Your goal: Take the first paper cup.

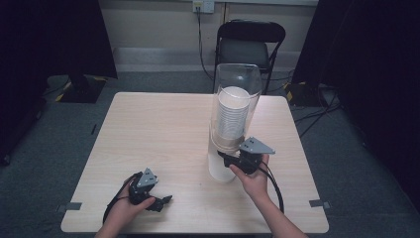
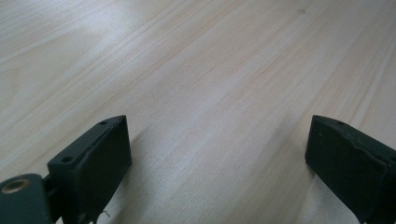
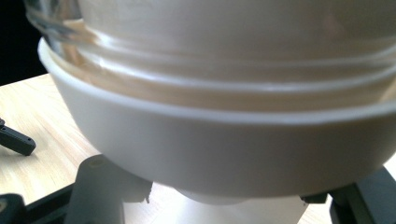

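A tall clear dispenser tube (image 1: 236, 94) holds a stack of white paper cups (image 1: 231, 116) and stands right of the table's middle. My right gripper (image 1: 224, 157) reaches in from the right, just under the tube's lower end. In the right gripper view the white collar (image 3: 224, 154) looms overhead. Beneath it the lowest paper cup (image 3: 243, 210) pokes out, and my right gripper (image 3: 224, 207) is shut on it. My left gripper (image 1: 166, 200) lies on the wooden table (image 1: 158, 129) near the front left. It stands open (image 2: 219, 154) with bare wood between its fingers.
A black chair (image 1: 250, 47) stands behind the table's far edge, and cables run across the grey floor at the right. Dark curtains hang at both sides. One jaw tip of the left gripper (image 3: 16, 141) shows far left in the right gripper view.
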A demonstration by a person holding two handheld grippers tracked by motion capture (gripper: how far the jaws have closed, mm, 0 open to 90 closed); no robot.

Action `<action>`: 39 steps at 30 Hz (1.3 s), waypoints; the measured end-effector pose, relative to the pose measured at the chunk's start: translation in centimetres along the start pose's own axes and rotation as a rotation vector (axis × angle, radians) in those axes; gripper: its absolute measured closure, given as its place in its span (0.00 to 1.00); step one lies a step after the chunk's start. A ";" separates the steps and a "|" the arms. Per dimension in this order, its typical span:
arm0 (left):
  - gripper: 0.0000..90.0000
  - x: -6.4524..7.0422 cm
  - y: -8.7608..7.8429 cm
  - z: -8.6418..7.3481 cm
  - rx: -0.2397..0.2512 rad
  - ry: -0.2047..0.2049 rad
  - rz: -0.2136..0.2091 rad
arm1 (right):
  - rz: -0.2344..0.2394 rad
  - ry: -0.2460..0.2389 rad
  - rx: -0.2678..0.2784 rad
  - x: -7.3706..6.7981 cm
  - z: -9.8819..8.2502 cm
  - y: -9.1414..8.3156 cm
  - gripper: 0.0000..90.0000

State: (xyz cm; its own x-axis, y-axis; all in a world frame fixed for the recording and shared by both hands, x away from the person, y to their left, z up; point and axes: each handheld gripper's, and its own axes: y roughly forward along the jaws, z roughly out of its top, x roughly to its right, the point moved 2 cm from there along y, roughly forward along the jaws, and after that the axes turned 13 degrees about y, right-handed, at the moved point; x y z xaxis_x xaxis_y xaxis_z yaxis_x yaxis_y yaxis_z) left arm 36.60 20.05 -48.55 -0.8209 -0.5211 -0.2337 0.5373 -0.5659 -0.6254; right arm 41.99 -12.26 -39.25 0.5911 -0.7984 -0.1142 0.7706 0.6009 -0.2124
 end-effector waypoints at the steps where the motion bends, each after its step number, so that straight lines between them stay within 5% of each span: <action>1: 0.07 0.0 0.0 0.0 0.001 0.000 0.000 | -0.002 0.000 -0.001 0.0 0.0 0.0 0.39; 34: 0.07 0.0 0.0 0.0 0.000 0.000 0.000 | 0.000 -0.028 -0.010 0.3 -0.6 0.1 0.40; 36: 0.07 0.0 0.0 0.0 0.000 0.000 0.000 | -0.018 -0.044 -0.052 0.5 -1.0 0.3 0.41; 37: 0.07 0.0 0.0 0.0 0.000 0.001 0.000 | -0.029 -0.036 -0.147 0.9 -2.7 0.9 0.41; 39: 0.07 0.1 0.0 0.0 0.001 -0.012 -0.003 | -0.044 0.004 -0.228 1.8 -6.6 1.1 0.41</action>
State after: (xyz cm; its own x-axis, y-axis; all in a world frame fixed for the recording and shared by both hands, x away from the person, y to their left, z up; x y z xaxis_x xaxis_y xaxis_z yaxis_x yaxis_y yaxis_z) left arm 36.53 19.98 -48.61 -0.8198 -0.5274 -0.2230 0.5355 -0.5681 -0.6249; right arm 42.33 -13.26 -46.11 0.5567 -0.8242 -0.1040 0.7217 0.5418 -0.4308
